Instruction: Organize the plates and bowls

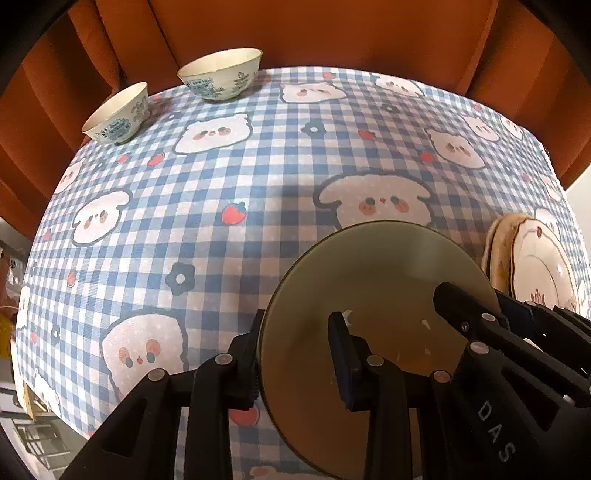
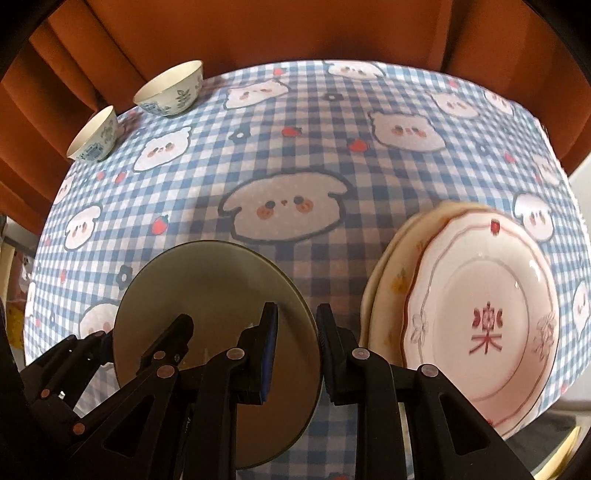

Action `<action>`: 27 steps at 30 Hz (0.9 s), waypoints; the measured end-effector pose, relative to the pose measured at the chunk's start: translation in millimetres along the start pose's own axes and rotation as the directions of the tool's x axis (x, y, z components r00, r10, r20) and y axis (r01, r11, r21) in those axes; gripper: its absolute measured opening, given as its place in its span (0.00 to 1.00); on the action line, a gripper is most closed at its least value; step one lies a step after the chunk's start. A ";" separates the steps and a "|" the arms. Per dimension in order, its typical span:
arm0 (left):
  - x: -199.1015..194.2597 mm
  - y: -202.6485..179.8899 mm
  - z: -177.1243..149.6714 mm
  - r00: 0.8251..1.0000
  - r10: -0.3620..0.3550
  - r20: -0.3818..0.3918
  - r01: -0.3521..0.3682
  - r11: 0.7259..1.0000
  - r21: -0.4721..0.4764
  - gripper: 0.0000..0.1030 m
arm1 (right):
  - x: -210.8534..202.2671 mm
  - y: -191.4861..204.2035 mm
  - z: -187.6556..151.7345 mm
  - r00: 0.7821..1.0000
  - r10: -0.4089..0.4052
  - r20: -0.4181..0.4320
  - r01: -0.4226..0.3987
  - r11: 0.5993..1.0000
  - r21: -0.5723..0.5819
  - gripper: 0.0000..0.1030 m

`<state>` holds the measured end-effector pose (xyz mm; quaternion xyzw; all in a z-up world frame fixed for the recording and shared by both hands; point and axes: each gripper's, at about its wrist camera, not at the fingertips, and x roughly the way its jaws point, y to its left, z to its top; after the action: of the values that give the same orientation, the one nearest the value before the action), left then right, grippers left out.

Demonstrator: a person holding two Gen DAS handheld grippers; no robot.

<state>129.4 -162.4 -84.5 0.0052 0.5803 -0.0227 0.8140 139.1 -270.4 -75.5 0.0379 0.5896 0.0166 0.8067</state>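
Observation:
A plain olive-green plate (image 1: 380, 266) (image 2: 214, 273) hangs over the checked tablecloth (image 1: 221, 184), held from both sides. My left gripper (image 1: 299, 350) is shut on its left rim, one finger outside and one inside. On the opposite rim my right gripper (image 2: 297, 332) is shut the same way. Each gripper also shows in the other's view, the right gripper (image 1: 487, 302) and the left gripper (image 2: 144, 332). To the right lies a stack of plates with a pink plate (image 2: 480, 314) (image 1: 543, 266) on top of cream plates (image 2: 384, 280).
Two blue-patterned bowls stand at the far left of the table, the larger bowl (image 1: 221, 74) (image 2: 170, 90) behind the smaller bowl (image 1: 118, 114) (image 2: 94, 138). An orange curtain (image 1: 332, 29) hangs behind the table. The stack sits near the table's right edge.

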 end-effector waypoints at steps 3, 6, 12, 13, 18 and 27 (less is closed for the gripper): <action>2.8 0.9 0.0 1.000 0.010 -0.009 -0.010 1.000 -0.023 0.34 | 1.2 1.4 3.7 1.000 0.008 0.008 -0.008 1.000 -0.030 0.29; 8.7 0.7 -1.9 0.999 0.012 -0.034 -0.014 0.999 -0.039 0.34 | 8.5 1.9 5.1 1.000 0.021 -0.018 -0.022 0.999 -0.049 0.34; 5.8 0.6 -1.9 0.999 0.030 -0.014 -0.031 0.997 -0.072 0.45 | 9.7 -4.2 7.4 1.000 -0.010 -0.005 0.010 0.998 -0.066 0.65; 5.0 1.0 -2.1 0.999 0.034 -0.012 -0.035 0.996 -0.076 0.50 | 9.2 -6.0 7.8 1.000 -0.008 -0.003 0.008 0.998 -0.068 0.65; -5.4 4.4 -4.0 0.999 0.046 0.012 -0.044 0.995 -0.093 0.70 | 2.2 -10.3 8.9 1.000 0.000 0.011 0.001 0.996 -0.084 0.66; -40.0 8.5 -2.3 0.992 0.055 0.110 -0.046 0.995 -0.087 0.81 | -26.1 0.4 13.8 0.997 0.055 0.058 -0.047 0.991 -0.127 0.70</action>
<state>114.6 -152.6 -47.6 -0.0159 0.5339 0.0221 0.8451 144.3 -272.4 -46.5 0.0024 0.5612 0.0731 0.8244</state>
